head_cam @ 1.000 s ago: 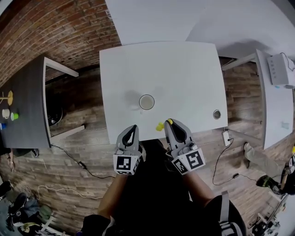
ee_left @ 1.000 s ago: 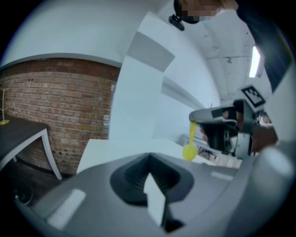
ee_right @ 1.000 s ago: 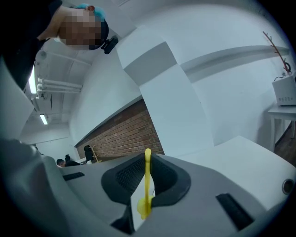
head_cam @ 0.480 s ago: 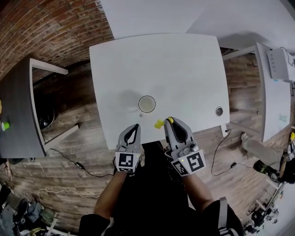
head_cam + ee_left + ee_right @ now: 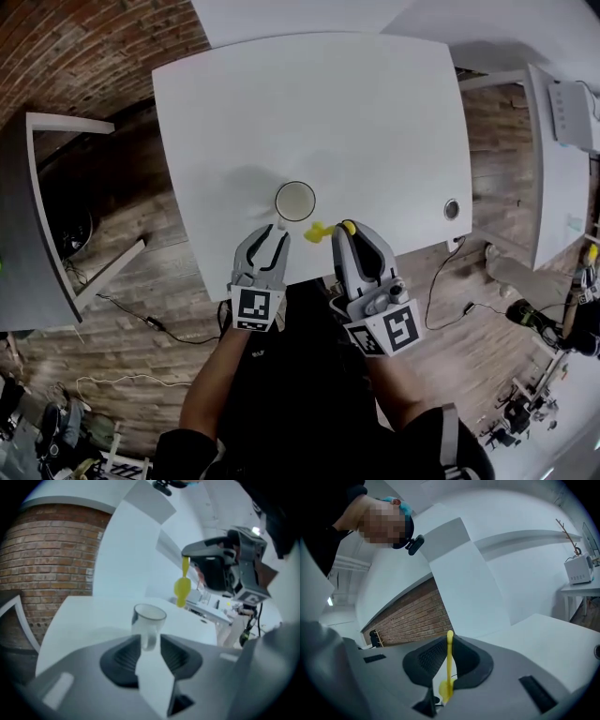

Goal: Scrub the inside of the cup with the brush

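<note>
One left claw (image 5: pixel 273 235) dipped, opening round handle (image 5: pixel 149 640)

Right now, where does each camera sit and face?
Head view: on the head, facing steeply down at the table; forearms, left gripper, right gripper show.
Left gripper view: along its just-opened jaws, cup handle between their tips; right gripper beyond.
Right gripper view: along jaws shut on the brush; the person's head above.
Shared: head and left gripper views both show cup and brush.

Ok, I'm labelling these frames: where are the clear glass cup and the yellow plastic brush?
clear glass cup (image 5: pixel 295 201): head view, on its inner bottom.
yellow plastic brush (image 5: pixel 318 232): head view, on its bulbous free end.
</note>
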Tool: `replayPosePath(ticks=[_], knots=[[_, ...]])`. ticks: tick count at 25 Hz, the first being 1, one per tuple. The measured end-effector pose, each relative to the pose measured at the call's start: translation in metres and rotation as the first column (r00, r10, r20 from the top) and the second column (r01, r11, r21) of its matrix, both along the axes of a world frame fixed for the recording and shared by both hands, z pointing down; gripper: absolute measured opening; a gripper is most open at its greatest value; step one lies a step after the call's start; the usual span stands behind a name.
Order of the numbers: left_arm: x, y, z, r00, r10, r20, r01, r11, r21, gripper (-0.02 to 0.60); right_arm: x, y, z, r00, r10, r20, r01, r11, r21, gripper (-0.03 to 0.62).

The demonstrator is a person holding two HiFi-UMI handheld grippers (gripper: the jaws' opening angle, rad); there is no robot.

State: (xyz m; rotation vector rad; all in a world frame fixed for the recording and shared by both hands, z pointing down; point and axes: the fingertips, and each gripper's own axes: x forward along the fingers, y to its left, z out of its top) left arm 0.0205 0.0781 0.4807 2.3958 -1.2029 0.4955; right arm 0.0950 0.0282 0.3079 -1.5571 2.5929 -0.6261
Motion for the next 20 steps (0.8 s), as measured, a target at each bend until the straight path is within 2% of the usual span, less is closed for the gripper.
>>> replayPosePath(ticks=[4, 7, 12, 20], knots=[[0.011, 0.000, 0.012, 0.999, 0.036, 0.008, -0.036, 0.999, -0.035, 0.135, 0.002, -0.007, 0.005, 1.000, 0.016, -0.007, -0.017, 1.000, -0.005, 0.029], [0.012, -0.002, 0.019, 0.999, 0.030, 0.033, -0.028, 0.999, -0.039, 0.133, 0.002, -0.009, 0.008, 1.000, 0.029, -0.006, -0.029, 1.000, -0.005, 0.029], [0.006, -0.005, 0.022, 0.999, 0.016, 0.043, -0.015, 0.999, -0.034, 0.083, -0.002, -0.010, 0.017, 0.999, 0.046, -0.005, -0.046, 0.999, -0.009, 0.029], [0.004, -0.004, 0.021, 0.999, 0.040, 0.028, -0.039, 0.999, -0.020, 0.078, -0.007, -0.010, 0.023, 0.998, 0.057, -0.013, -0.057, 0.998, 0.006, 0.029]])
